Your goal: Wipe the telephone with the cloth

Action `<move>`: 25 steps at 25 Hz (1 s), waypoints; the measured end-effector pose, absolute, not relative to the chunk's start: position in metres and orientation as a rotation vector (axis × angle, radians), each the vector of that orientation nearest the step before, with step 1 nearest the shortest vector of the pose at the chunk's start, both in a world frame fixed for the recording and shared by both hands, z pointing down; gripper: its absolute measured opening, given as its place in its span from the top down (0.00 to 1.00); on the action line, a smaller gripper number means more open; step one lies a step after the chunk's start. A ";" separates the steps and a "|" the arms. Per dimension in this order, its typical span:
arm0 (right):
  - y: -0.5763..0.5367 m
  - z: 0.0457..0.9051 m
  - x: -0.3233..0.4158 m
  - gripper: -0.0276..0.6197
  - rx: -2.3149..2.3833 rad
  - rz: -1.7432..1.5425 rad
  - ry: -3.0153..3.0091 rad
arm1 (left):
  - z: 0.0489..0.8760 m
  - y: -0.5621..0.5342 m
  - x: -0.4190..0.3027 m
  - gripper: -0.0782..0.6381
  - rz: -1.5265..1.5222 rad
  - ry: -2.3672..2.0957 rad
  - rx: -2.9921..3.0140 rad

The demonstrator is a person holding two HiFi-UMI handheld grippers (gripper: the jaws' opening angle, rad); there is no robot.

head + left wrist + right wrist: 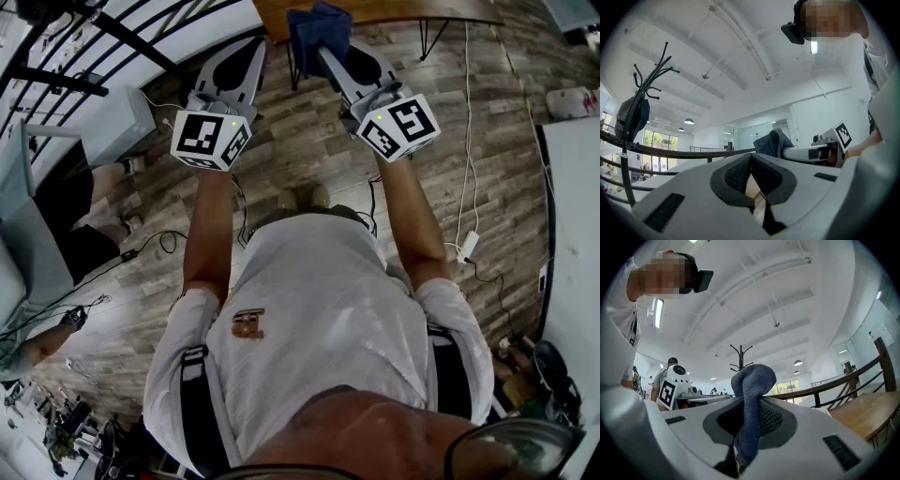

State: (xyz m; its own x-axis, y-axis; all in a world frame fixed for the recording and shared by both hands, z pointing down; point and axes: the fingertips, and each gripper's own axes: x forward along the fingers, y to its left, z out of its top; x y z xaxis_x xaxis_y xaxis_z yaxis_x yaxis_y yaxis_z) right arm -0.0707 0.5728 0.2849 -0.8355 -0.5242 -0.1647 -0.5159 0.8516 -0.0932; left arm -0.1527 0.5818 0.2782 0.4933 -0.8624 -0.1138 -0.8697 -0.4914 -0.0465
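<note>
The cloth [751,380] is dark blue, the left claw [751,159] and right claw [749,411] pale grey with black textured pads [736,174] and black-and-white square-patterned marker cubes [211,138], above a grey-brown wood-plank floor [309,159].

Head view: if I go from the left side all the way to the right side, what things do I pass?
Grey box → left gripper → blue cloth → white plug on the floor → white table.
</note>
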 end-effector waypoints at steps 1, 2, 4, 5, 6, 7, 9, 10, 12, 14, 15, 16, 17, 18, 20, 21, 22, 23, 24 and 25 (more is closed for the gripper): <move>0.573 0.285 -0.070 0.84 -0.805 -0.067 2.844 | 0.278 0.582 -0.152 0.87 0.114 1.530 -2.630; 0.573 0.286 -0.070 0.84 -0.805 -0.069 2.845 | 0.278 0.582 -0.151 0.87 0.114 1.531 -2.630; 0.572 0.287 -0.068 0.84 -0.812 -0.078 2.843 | 0.279 0.582 -0.151 0.87 0.113 1.532 -2.632; 0.571 0.287 -0.067 0.84 -0.822 -0.084 2.840 | 0.279 0.582 -0.150 0.87 0.114 1.533 -2.632; 0.569 0.287 -0.066 0.84 -0.834 -0.087 2.837 | 0.279 0.582 -0.150 0.87 0.113 1.533 -2.631; 0.568 0.287 -0.065 0.84 -0.843 -0.086 2.835 | 0.279 0.581 -0.150 0.87 0.113 1.533 -2.631; 0.566 0.284 -0.062 0.84 -0.847 -0.078 2.835 | 0.278 0.579 -0.146 0.87 0.111 1.532 -2.628; 0.564 0.283 -0.058 0.84 -0.846 -0.074 2.836 | 0.277 0.577 -0.143 0.87 0.111 1.531 -2.627; 0.558 0.280 -0.050 0.84 -0.843 -0.069 2.836 | 0.275 0.570 -0.134 0.87 0.112 1.531 -2.625; 0.552 0.280 -0.040 0.84 -0.846 -0.067 2.833 | 0.275 0.564 -0.123 0.87 0.114 1.528 -2.624; 0.549 0.280 -0.035 0.84 -0.849 -0.066 2.831 | 0.275 0.562 -0.118 0.87 0.113 1.527 -2.624; 0.546 0.279 -0.029 0.84 -0.851 -0.067 2.829 | 0.275 0.559 -0.113 0.87 0.112 1.526 -2.623; 0.542 0.279 -0.024 0.84 -0.851 -0.068 2.826 | 0.275 0.556 -0.108 0.87 0.112 1.528 -2.621; 0.539 0.279 -0.019 0.84 -0.851 -0.068 2.824 | 0.275 0.552 -0.104 0.87 0.113 1.531 -2.620; 0.530 0.278 -0.009 0.84 -0.847 -0.062 2.823 | 0.273 0.544 -0.097 0.87 0.126 1.539 -2.615; 0.525 0.277 -0.005 0.84 -0.845 -0.059 2.823 | 0.272 0.539 -0.094 0.87 0.133 1.543 -2.613; 0.520 0.277 0.000 0.84 -0.843 -0.054 2.824 | 0.271 0.534 -0.091 0.87 0.140 1.546 -2.610; 0.515 0.277 0.004 0.84 -0.843 -0.050 2.825 | 0.271 0.528 -0.088 0.87 0.143 1.550 -2.607; 0.510 0.278 0.010 0.84 -0.844 -0.048 2.827 | 0.271 0.524 -0.083 0.87 0.144 1.553 -2.604; 0.507 0.279 0.016 0.84 -0.845 -0.048 2.827 | 0.272 0.520 -0.078 0.87 0.144 1.557 -2.603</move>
